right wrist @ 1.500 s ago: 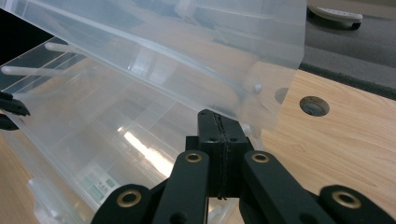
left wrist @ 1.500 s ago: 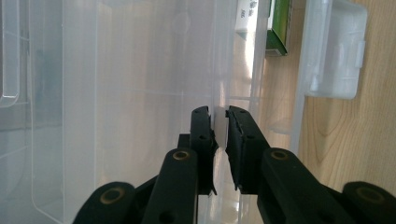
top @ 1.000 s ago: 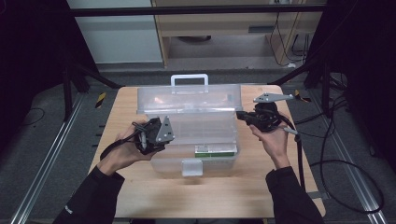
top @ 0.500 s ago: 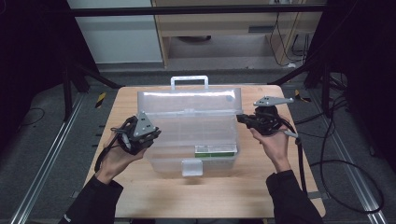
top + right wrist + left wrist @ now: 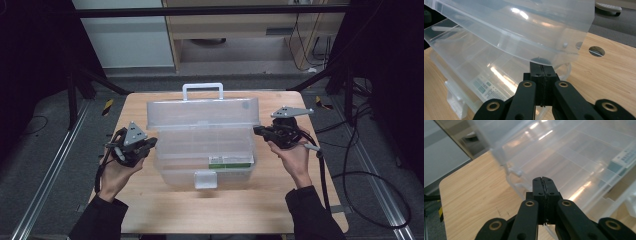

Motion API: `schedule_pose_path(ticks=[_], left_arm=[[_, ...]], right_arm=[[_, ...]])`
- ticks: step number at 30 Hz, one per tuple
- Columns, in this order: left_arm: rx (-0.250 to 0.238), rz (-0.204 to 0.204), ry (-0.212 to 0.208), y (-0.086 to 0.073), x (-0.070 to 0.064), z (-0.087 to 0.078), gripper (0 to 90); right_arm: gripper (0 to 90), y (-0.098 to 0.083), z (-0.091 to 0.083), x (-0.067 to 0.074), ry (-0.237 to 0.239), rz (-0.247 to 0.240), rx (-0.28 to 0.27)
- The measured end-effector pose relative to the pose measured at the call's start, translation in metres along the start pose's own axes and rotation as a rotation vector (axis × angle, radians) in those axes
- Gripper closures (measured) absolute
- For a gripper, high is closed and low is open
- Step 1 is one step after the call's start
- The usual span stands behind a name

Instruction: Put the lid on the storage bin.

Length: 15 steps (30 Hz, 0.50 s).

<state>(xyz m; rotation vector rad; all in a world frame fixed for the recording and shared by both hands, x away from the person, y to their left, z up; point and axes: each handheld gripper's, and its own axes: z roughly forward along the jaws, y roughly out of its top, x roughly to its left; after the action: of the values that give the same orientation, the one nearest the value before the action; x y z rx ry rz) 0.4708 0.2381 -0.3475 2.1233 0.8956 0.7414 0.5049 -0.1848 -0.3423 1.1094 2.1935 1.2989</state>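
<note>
The clear organiser box (image 5: 202, 150) sits mid-counter (image 5: 150, 210), lid (image 5: 202, 112) raised. Both tongs, left (image 5: 150, 145) and right (image 5: 257, 131), are pressed shut and empty (left just closed), so push the lid evenly from both ends, judging by its tilt

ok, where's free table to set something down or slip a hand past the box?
Free: the front strip of the table between the clear box latch and the near edge; also the back corners beside the white handle. Crowded: both sides of the box, taken by the left tool and right tool.
</note>
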Motion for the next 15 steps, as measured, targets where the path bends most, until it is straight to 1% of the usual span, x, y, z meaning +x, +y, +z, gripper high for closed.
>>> schedule_pose_path(ticks=[2,9,12,15], left_arm=[[-0.011,-0.021,0.007,-0.002,0.002,0.001,89.1],[-0.037,-0.059,0.020,-0.008,0.004,0.002,89.2],[-0.041,-0.066,0.017,-0.011,0.004,0.002,89.2],[-0.044,-0.056,0.024,-0.014,0.001,0.001,89.1]], right_arm=[[90.0,-0.001,0.000,0.000,0.000,-0.004,0.002],[90.0,-0.010,-0.001,0.004,-0.007,-0.011,0.005],[90.0,-0.014,-0.001,0.007,-0.028,-0.028,0.015],[90.0,-0.018,-0.001,0.009,-0.036,-0.037,0.022]])
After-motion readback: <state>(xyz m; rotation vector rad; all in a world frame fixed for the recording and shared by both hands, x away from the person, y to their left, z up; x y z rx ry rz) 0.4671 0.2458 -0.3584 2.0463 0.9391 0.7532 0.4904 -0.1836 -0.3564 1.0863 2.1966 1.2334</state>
